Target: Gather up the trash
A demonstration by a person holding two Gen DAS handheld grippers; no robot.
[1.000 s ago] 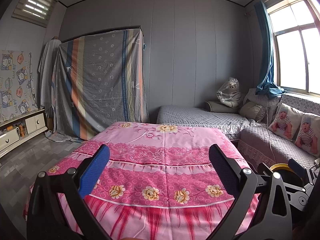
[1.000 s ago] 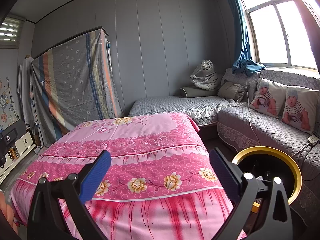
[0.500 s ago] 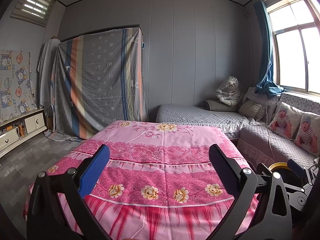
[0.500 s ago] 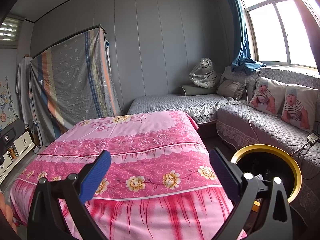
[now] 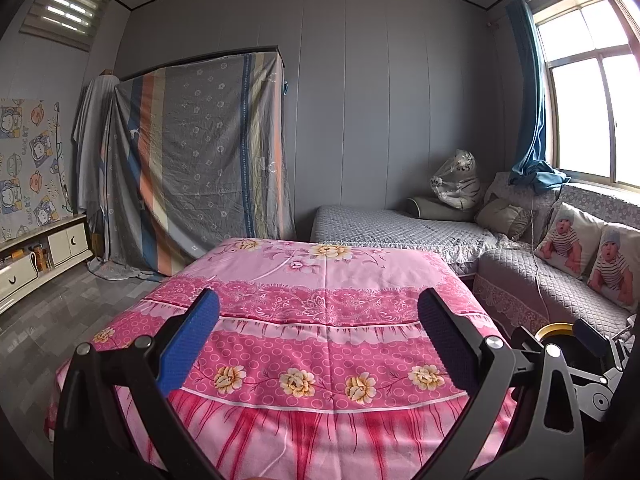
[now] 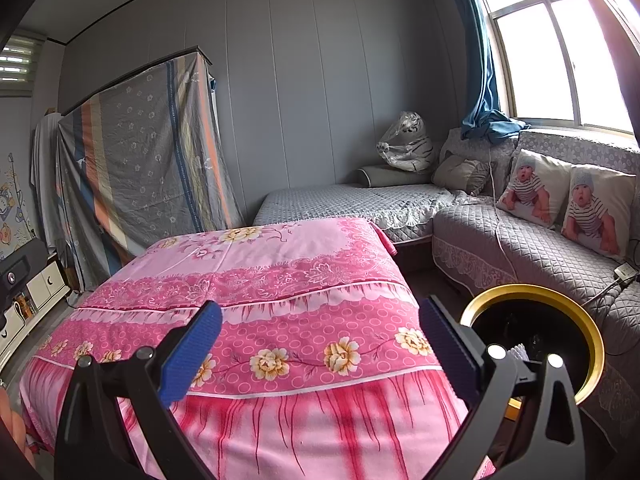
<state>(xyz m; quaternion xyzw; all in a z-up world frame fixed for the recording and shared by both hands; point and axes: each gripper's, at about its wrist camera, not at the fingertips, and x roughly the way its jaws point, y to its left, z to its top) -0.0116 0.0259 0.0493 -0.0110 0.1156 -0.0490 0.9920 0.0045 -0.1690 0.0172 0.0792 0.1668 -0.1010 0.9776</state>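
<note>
A black bin with a gold rim (image 6: pixel 536 292) stands at the lower right of the right wrist view, between the pink-covered table (image 6: pixel 256 288) and the grey sofa (image 6: pixel 532 248); something pale lies inside it. In the left wrist view only a sliver of the bin (image 5: pixel 554 328) shows, behind the right gripper's body. My left gripper (image 5: pixel 318 344) is open over the table's near edge (image 5: pixel 320 320), nothing between its blue pads. My right gripper (image 6: pixel 320 346) is open too, its right finger next to the bin's rim. No loose trash shows on the cloth.
A grey daybed (image 5: pixel 396 232) with a wrapped plush toy (image 5: pixel 458 178) lies beyond the table. Baby-print cushions (image 6: pixel 568 200) rest on the sofa under the window. A cloth-draped wardrobe (image 5: pixel 196 160) and a low white cabinet (image 5: pixel 36 260) stand at left.
Both views have shifted slightly, the right one drifting a little; both grippers stay open and empty.
</note>
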